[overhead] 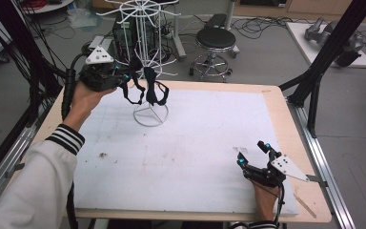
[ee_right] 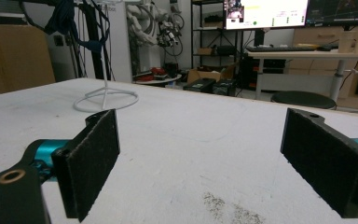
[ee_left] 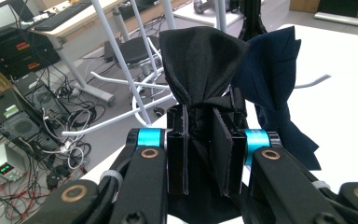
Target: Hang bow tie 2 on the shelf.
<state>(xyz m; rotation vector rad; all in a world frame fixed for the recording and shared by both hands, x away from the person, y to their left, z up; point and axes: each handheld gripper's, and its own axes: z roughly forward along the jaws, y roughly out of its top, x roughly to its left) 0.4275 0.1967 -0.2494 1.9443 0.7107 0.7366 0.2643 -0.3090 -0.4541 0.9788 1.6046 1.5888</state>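
Nearest us, at the table's near right, we note the right gripper (overhead: 253, 154) low over the white table (overhead: 195, 157), its jaws spread wide with nothing between them; a patch of dark specks (ee_right: 228, 210) marks the surface just ahead of it. Farther off, at the far left, the left gripper (ee_left: 204, 140) is clamped on the knot of a black bow tie (ee_left: 200, 60). A navy bow tie (ee_left: 275, 74) hangs just beside it, to the right, on the white wire rack (overhead: 147, 52).
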